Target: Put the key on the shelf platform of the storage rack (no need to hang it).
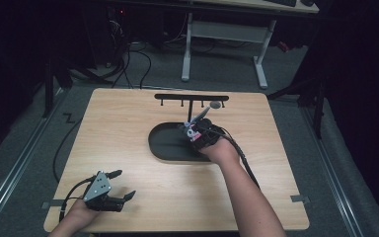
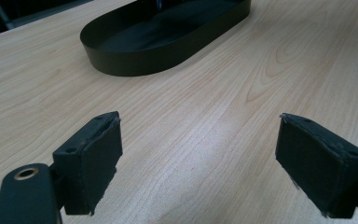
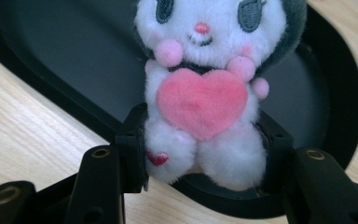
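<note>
Right now the right gripper (image 3: 204, 163) is clamped on a small plush toy (image 3: 205, 98), with one black jaw on each side of its lower body, at the legs. In the right gripper view the toy is white with a pink heart on its chest, and it is held upright over the near edge of the black oval tray (image 3: 65, 60). In the high view this gripper (image 1: 193, 131) is above the tray (image 1: 163, 145), in front of a black rack (image 1: 191, 98) with small hooks that stands at the far side of the bench (image 1: 128, 123).

I think the toy is very light and soft. It will squash under the jaws and cannot break, but the fur can slide a little, and a grip on the legs alone lets the big head tip. A hold across the body is probably more steady.

The left gripper (image 1: 121, 185) rests on the bench near the front left corner, well apart from the tray. Its jaws stand wide apart with nothing between them, and in the left gripper view the fingertips (image 2: 91, 158) frame bare wood.
</note>
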A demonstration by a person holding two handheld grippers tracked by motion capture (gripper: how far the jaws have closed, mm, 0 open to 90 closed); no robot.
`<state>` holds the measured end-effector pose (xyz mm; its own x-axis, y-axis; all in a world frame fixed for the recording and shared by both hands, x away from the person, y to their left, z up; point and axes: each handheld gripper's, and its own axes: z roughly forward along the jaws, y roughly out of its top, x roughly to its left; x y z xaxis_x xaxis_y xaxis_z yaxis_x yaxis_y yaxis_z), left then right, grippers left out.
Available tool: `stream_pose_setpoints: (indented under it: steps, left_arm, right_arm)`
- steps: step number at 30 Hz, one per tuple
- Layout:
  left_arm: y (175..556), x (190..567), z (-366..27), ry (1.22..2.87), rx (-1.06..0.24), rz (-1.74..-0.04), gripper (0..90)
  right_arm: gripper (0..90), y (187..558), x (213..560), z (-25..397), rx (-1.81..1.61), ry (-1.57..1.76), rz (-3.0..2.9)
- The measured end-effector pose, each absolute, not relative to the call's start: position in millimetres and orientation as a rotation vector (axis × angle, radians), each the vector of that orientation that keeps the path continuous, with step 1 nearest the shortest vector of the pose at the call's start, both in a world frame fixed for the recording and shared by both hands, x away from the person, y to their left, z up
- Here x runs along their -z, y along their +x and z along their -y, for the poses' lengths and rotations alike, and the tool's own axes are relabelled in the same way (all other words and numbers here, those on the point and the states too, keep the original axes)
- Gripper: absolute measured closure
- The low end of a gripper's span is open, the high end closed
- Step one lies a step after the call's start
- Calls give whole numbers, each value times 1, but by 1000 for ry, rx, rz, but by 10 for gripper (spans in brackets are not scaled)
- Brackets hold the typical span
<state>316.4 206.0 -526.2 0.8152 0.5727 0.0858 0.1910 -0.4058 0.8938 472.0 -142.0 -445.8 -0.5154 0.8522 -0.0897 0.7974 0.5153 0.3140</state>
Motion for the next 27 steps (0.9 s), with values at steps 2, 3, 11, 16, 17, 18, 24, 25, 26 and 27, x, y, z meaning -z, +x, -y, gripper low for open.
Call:
stream_pose_setpoints:
  steps: [2, 3, 11, 16, 17, 18, 24, 25, 26, 27]
  left_arm:
    - [317, 526, -206, 1981, -468, -568, 155]
    - [317, 526, -206, 1982, -463, -568, 155]
    - [317, 526, -204, 2003, -472, -558, 155]
    - [316, 526, -204, 2003, -479, -558, 155]
    - [316, 526, -204, 2003, -481, -559, 155]
    - [316, 526, -204, 2005, -481, -561, 155]
    - [317, 526, -204, 2007, -475, -563, 155]
    - [316, 526, -204, 2008, -481, -563, 155]
    - [316, 526, -204, 2010, -487, -560, 155]
    - [316, 526, -204, 2010, -487, -560, 155]
  right_arm:
    - [488, 473, 449, 143, -332, 1408, -2532]
    - [488, 473, 452, 144, -334, 1410, -2533]
    - [481, 462, 464, 168, -277, 1486, -2539]
    - [466, 466, 468, 168, -287, 1496, -2534]
    - [464, 468, 469, 167, -299, 1501, -2522]
    - [459, 469, 469, 167, -303, 1504, -2518]
    - [312, 467, 467, 165, -382, 1514, -2489]
    - [280, 466, 460, 168, -419, 1502, -2471]
    - [275, 466, 458, 169, -433, 1512, -2460]
    - [275, 466, 458, 169, -433, 1512, -2460]
